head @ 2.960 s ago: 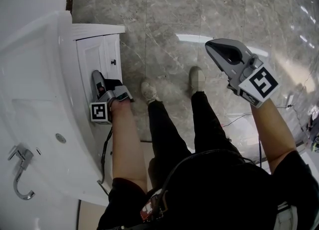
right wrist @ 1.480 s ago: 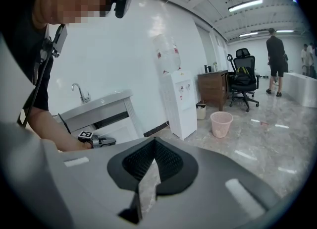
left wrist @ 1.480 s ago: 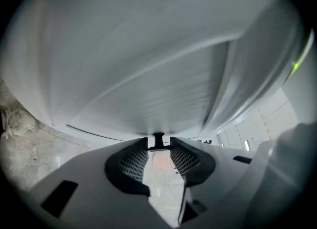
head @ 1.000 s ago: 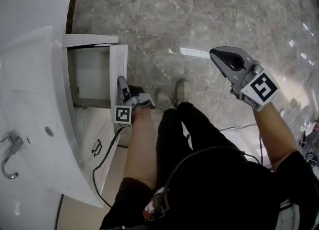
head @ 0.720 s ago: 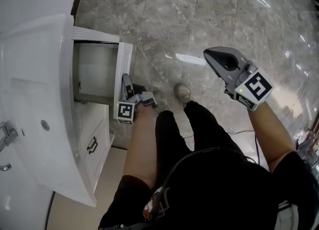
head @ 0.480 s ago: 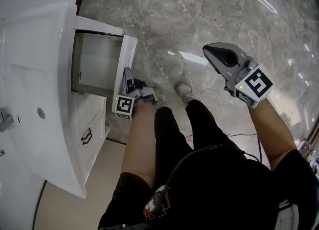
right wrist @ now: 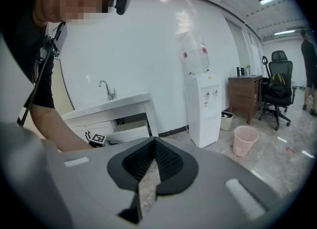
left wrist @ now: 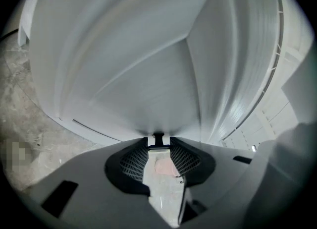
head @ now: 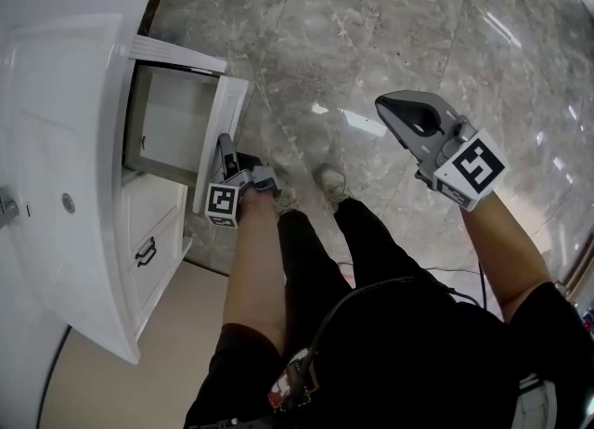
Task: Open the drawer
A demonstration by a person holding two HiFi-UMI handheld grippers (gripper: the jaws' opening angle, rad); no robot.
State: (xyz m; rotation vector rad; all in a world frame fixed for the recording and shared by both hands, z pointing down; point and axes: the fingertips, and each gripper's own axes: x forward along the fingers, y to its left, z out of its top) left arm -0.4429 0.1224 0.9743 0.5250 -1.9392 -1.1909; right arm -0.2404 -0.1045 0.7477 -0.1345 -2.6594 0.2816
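Whereas the drawer (head: 174,127) had sat flush moments earlier, it now stood drawn well out from the front of the vanity (head: 56,93) at its far end, the left gripper (head: 224,145) clamped on its knob (left wrist: 158,138), the right gripper (head: 388,104) closed and empty, so opening appeared essentially complete.

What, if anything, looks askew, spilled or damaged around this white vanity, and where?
Nothing stands out. The top drawer of the vanity is pulled out straight, with the left gripper shut on its knob. The lower drawer sits closed; no spill or damage shows.
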